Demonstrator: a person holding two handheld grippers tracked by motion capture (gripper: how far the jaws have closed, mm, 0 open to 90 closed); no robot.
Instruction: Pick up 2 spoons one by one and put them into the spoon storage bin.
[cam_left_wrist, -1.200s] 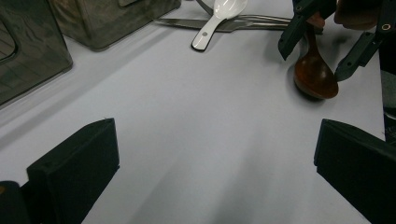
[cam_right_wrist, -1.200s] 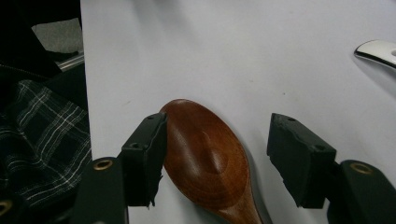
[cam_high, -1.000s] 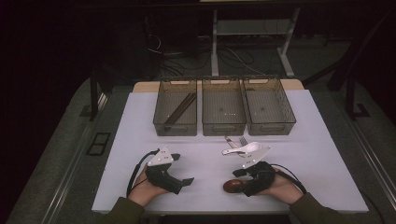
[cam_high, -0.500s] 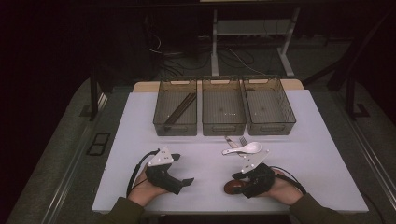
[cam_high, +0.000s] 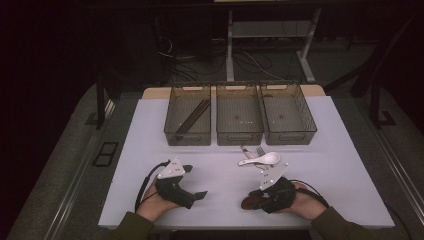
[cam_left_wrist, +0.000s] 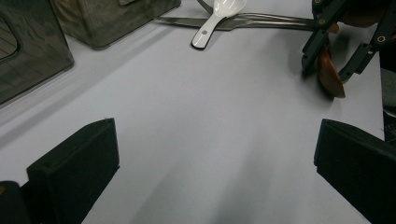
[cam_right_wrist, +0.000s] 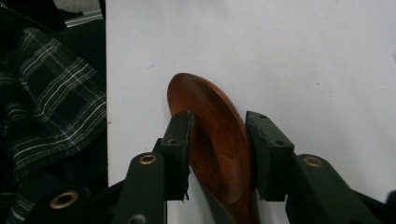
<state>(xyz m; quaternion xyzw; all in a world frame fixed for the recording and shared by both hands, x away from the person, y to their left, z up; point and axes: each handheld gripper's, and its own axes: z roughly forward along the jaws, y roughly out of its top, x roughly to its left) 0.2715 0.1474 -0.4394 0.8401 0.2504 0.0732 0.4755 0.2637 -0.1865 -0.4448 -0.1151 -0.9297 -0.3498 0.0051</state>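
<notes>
The right gripper (cam_right_wrist: 218, 156) has just been closing its two black jaws around the bowl of a reddish-brown wooden spoon (cam_right_wrist: 217, 149). In the right gripper view the pads stand on either side of the glossy bowl, the left one against its rim and the right one at its other edge, so the jaws are narrowed onto the wood and grip it. The spoon's rounded tip sticks out beyond the jaws over the white table top (cam_right_wrist: 280, 56), close to its near edge, where a plaid sleeve (cam_right_wrist: 51, 102) shows beside it. In the high view that same gripper (cam_high: 256, 196) sits at the near right of the table with the brown spoon (cam_high: 248, 203) at its front.

The left gripper (cam_high: 199, 195), held in the person's other hand at the near left, has its jaws spread wide with bare table between them and nothing in its hold.

Just beyond the right gripper lies a white ceramic soup spoon (cam_high: 260, 159), resting across slim metal cutlery (cam_high: 250, 151). Farther back three dark translucent plastic bins (cam_high: 239, 136) stand side by side; the left bin holds dark brown chopsticks (cam_high: 192, 117).
</notes>
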